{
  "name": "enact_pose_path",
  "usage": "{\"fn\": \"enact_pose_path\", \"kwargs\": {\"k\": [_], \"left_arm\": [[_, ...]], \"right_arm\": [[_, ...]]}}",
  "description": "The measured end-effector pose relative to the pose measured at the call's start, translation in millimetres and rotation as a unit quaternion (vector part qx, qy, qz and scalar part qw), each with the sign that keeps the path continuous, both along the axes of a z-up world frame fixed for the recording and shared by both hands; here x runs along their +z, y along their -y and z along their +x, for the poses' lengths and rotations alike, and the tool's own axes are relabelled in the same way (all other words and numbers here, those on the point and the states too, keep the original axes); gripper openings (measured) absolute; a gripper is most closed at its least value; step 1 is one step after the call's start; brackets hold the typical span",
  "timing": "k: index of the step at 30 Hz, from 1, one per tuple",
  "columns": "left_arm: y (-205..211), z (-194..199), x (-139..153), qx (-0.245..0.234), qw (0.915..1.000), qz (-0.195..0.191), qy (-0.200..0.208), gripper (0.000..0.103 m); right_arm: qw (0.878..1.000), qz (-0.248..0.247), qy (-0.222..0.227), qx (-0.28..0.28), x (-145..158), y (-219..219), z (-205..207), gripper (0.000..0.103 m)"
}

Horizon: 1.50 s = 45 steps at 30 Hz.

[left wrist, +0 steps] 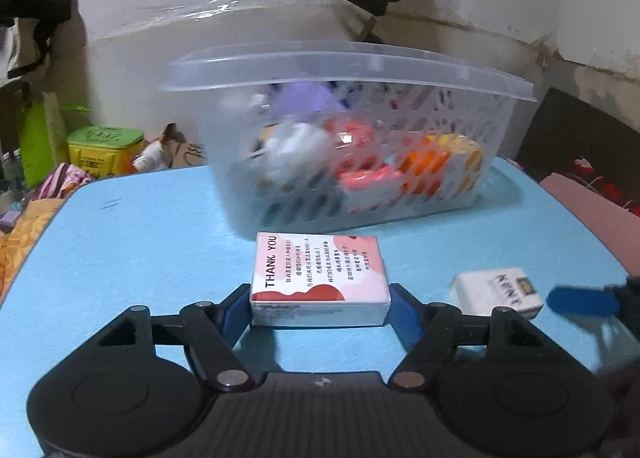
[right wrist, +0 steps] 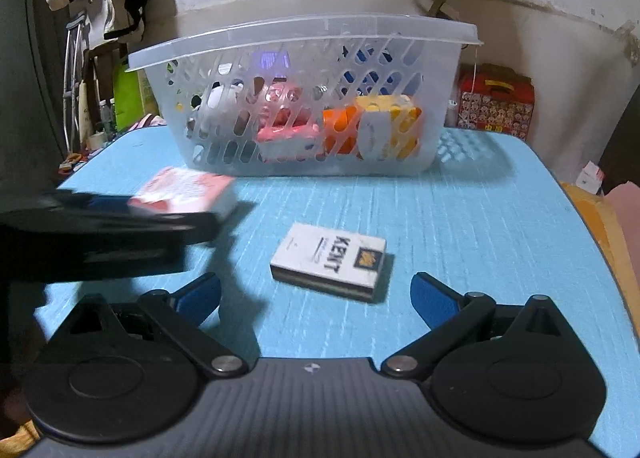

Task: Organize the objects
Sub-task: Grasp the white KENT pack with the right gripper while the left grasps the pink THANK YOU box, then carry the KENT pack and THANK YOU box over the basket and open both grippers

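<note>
Right wrist alone: KENT lettering on white pack (right wrist: 329, 262).

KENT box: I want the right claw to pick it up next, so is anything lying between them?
Nothing visible does. The KENT box lies flat on the blue table, just ahead of the open right claw, with only bare tabletop between. The left claw, holding the pink box, is off to the left.

On a blue table (right wrist: 480, 217), the right gripper (right wrist: 316, 298) hovers with jaws spread before a white Kent pack (right wrist: 328, 260). The left gripper (right wrist: 132, 217) clasps a pink box (right wrist: 188, 189) near a clear basket (right wrist: 304, 37).
</note>
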<state>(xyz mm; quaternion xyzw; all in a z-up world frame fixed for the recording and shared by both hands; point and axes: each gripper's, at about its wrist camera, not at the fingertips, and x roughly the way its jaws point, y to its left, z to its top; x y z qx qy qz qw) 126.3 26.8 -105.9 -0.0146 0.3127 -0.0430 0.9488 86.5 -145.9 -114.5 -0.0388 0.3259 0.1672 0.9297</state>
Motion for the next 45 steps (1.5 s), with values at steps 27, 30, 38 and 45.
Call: {"fn": "enact_pose_path", "kwargs": {"k": [27,30,38,45], "left_arm": [[-3.1,-38.4,11.3,0.005,0.9965,0.02,0.08,0.074],[5.3,-50.6,17.2,-0.019,0.9953,0.029,0.09,0.074],[7.9,-71.7,39.1,-0.035,0.9917,0.013,0.123,0.074],[9.7,-79.4,48.4,-0.053,0.9889,0.008,0.139,0.074]], "right_arm": [[0.997,0.021,0.065,0.031,32.0,36.1,-29.7,0.065],[0.996,0.02,0.079,0.04,36.5,34.4,-33.5,0.065],[0.993,0.044,0.097,0.052,48.9,45.8,-42.7,0.065],[0.991,0.06,0.105,0.061,57.4,52.5,-47.4,0.065]]}}
